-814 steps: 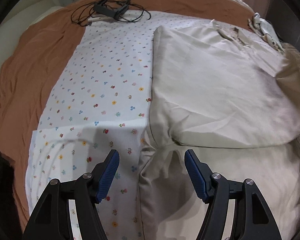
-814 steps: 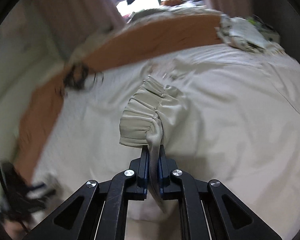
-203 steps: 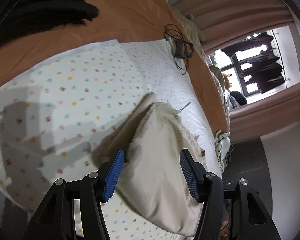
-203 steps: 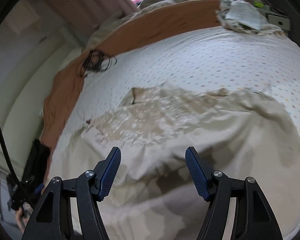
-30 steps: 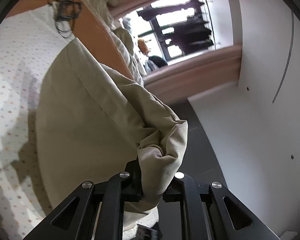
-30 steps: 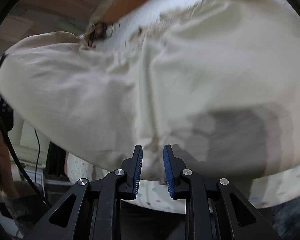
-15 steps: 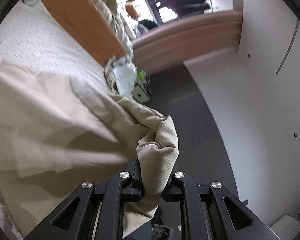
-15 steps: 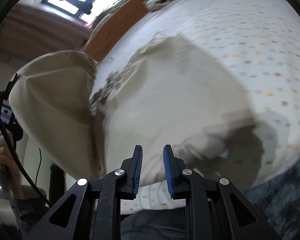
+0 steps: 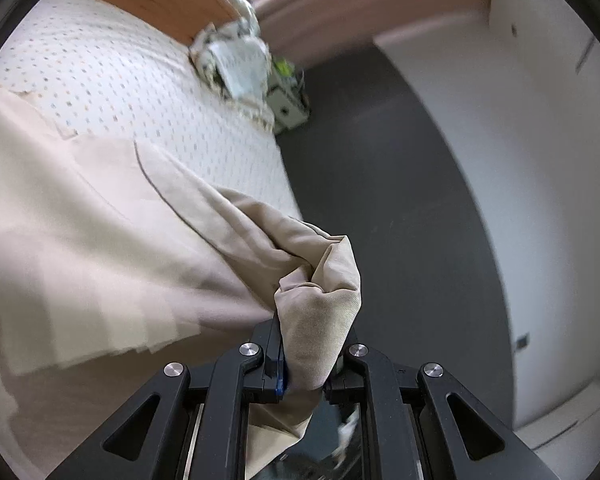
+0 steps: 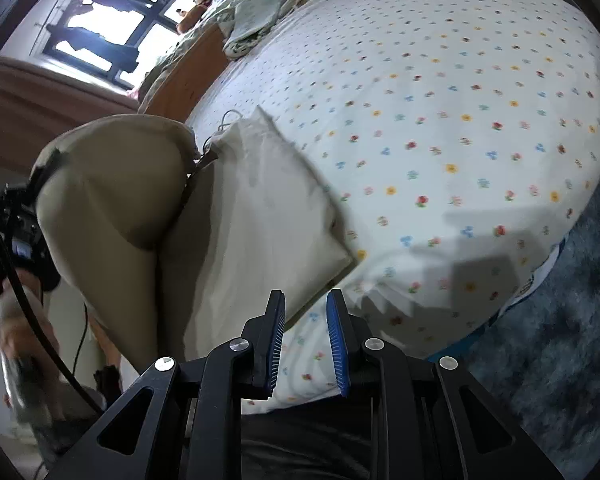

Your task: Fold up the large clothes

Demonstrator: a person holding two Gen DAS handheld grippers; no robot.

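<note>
Left wrist: floor (image 9: 400, 200), right wrist: window (image 10: 108, 28), person's hand (image 10: 8, 320)

A bed with a flower-dotted sheet (image 10: 440, 128) bears the beige garment (image 10: 260, 216) and a crumpled cloth bundle (image 10: 256, 12).

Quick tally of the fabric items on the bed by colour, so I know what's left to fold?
Beige garment, pinched in the left gripper: 1
White-and-green patterned bundle near the bed's far corner: 1
Floral-dotted white sheet as the work surface: 1
Total: 3
</note>
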